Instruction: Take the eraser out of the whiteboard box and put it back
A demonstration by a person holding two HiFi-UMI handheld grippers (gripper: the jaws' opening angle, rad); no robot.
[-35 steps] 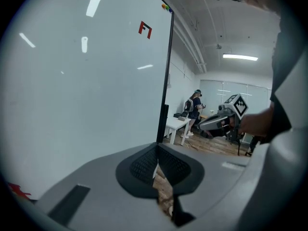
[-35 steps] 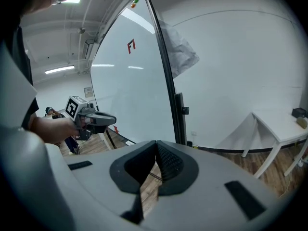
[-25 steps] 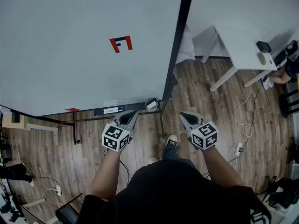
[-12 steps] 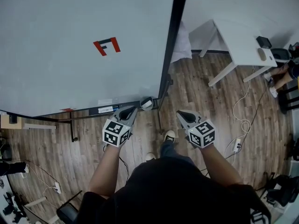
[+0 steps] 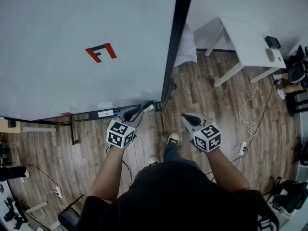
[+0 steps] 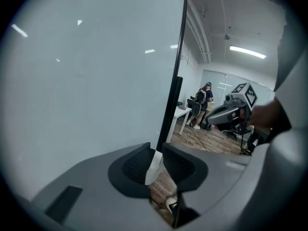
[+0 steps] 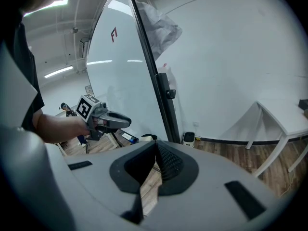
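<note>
Left tool (image 5: 136, 111): jaws slightly apart, just been opening, nothing pinched. Tips sit near the eraser (image 5: 148, 106), not touching. Eraser is at the right end of the whiteboard box (image 5: 109, 113), below the whiteboard (image 5: 72, 42). Right tool (image 5: 186, 118): jaws pressed together, empty, over the floor (image 5: 216, 119).

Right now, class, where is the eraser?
In the head view the eraser sits at the right end of the whiteboard tray, beside the black frame post, a little left of the picture's centre.
</note>
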